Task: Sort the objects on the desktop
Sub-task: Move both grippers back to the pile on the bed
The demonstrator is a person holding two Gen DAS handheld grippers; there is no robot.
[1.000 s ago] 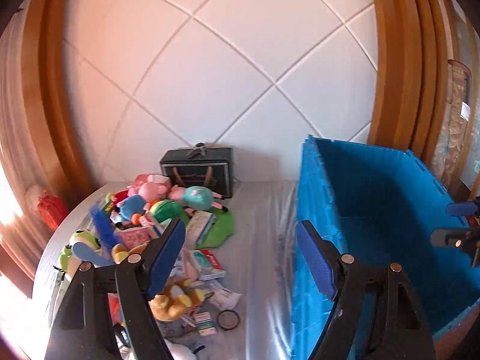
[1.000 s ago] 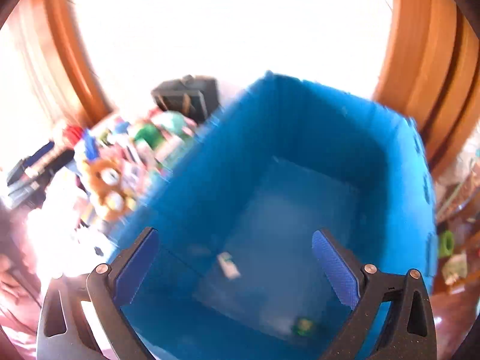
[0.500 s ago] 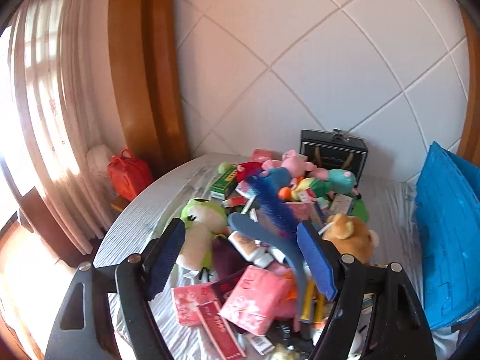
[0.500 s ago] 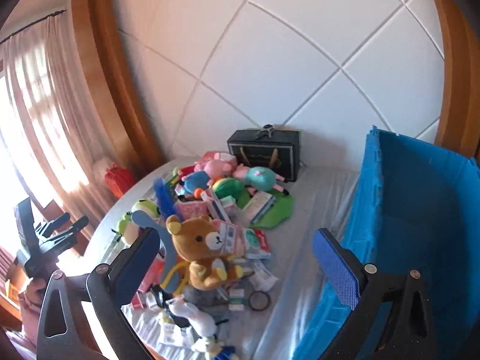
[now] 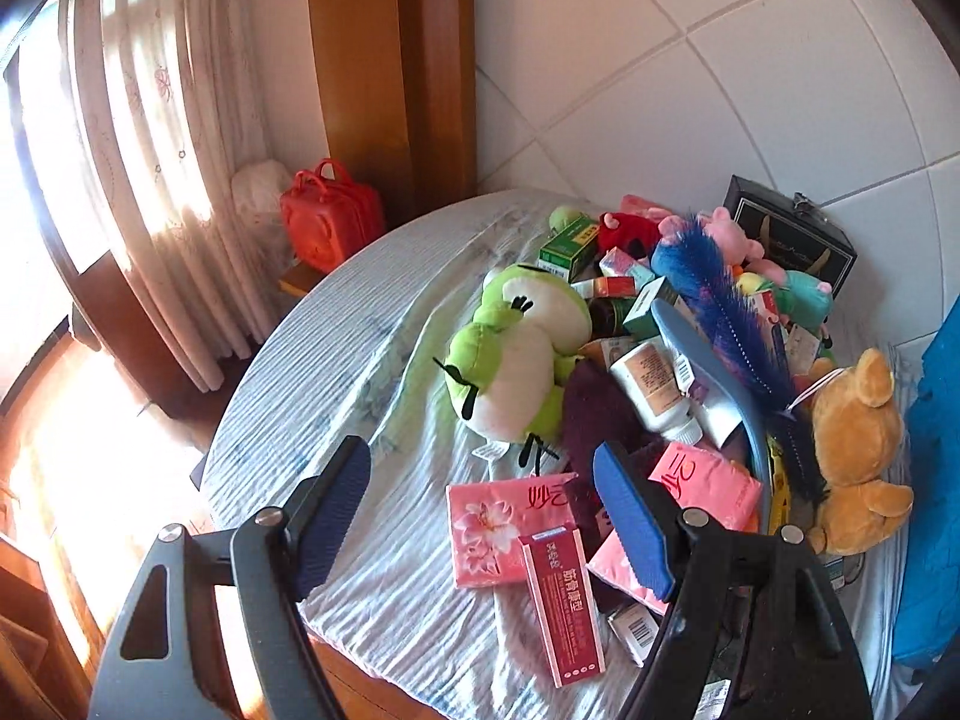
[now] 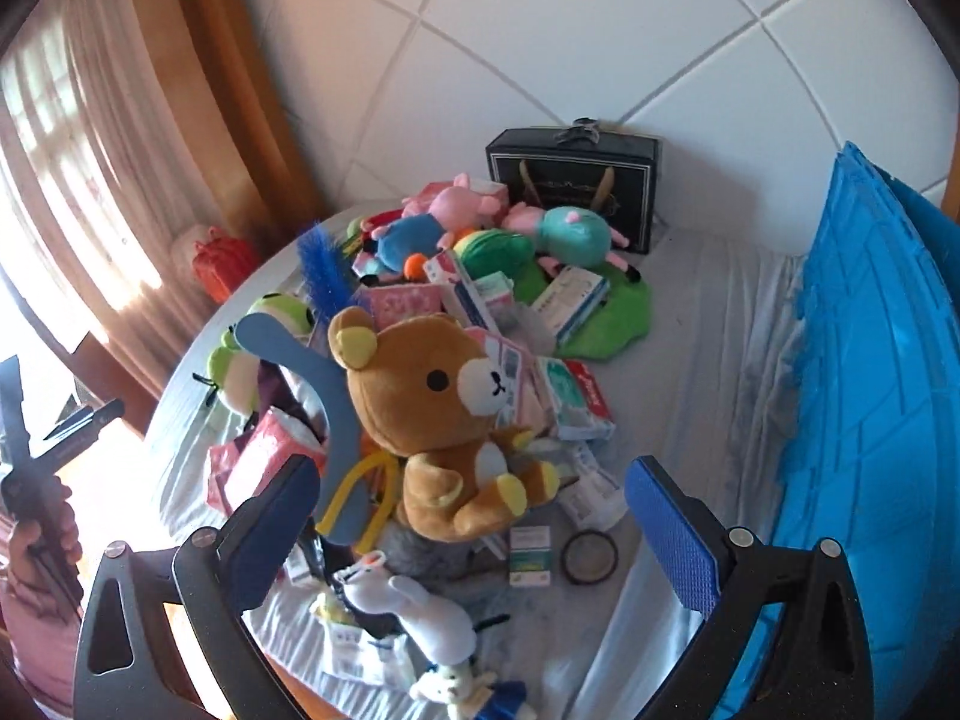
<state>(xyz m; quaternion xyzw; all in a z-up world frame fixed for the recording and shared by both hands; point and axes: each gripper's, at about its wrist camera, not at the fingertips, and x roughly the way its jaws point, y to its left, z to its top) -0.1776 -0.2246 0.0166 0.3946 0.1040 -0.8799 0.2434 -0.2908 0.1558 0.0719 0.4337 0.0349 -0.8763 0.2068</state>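
Overhead, both the left gripper [image 5: 480, 510] and right gripper [image 6: 474, 525] gape wide, empty, above the cloth-covered round worktop [image 5: 336, 372], where fuzzy plush toys [image 6: 456, 414] and glossy cartons [image 5: 561, 594] heap centrally beside a ribbed blue crate [image 6: 870, 372].

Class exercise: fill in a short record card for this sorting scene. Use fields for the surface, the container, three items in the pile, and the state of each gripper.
surface: round table under a pale striped cloth
container: blue bin at the right edge of the table
item 1: brown teddy bear sitting on the pile
item 2: green frog plush on the left of the pile
item 3: red carton lying near the front
left gripper: open, nothing between the fingers
right gripper: open, nothing between the fingers
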